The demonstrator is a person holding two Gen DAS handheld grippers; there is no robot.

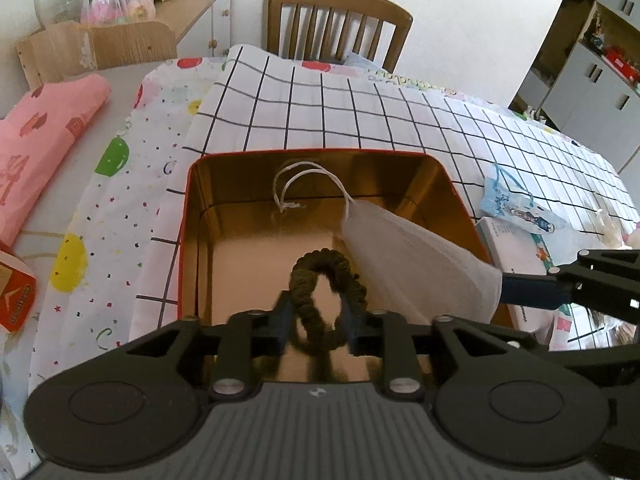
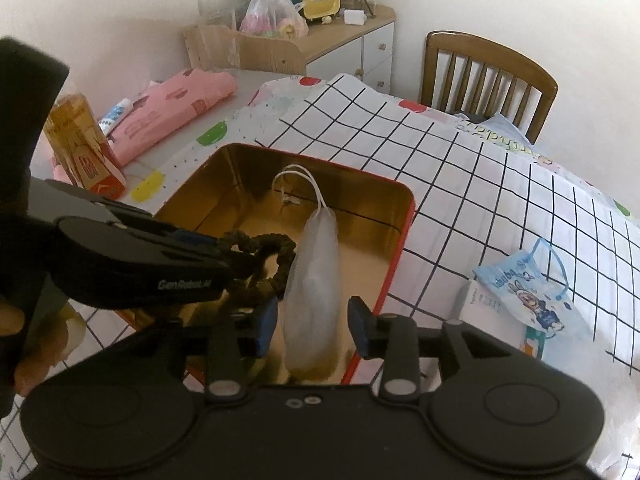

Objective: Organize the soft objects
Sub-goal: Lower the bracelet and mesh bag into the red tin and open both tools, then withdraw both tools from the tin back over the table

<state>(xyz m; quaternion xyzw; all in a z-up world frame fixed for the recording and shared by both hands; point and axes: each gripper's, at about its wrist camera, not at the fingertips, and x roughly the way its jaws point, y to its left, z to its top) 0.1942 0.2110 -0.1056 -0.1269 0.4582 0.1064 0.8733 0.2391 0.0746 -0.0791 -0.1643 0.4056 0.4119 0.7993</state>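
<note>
A red tin box (image 1: 182, 240) with a gold inside stands open on the checked cloth; it also shows in the right wrist view (image 2: 404, 216). My left gripper (image 1: 318, 316) is over the box, its fingers spread with a dark olive scrunchie (image 1: 326, 280) looped between them; the scrunchie also shows in the right wrist view (image 2: 276, 256). My right gripper (image 2: 312, 320) is open over the box, and a white face mask (image 2: 314, 280) hangs between its fingers, its ear loops draped over the far wall. The mask also shows in the left wrist view (image 1: 416, 256).
A blue printed child's mask (image 2: 532, 288) lies on a white box right of the tin. A pink folded cloth (image 2: 172, 108), an orange carton (image 2: 80, 140) and a tube lie at the left. A wooden chair (image 2: 488, 76) stands behind the table.
</note>
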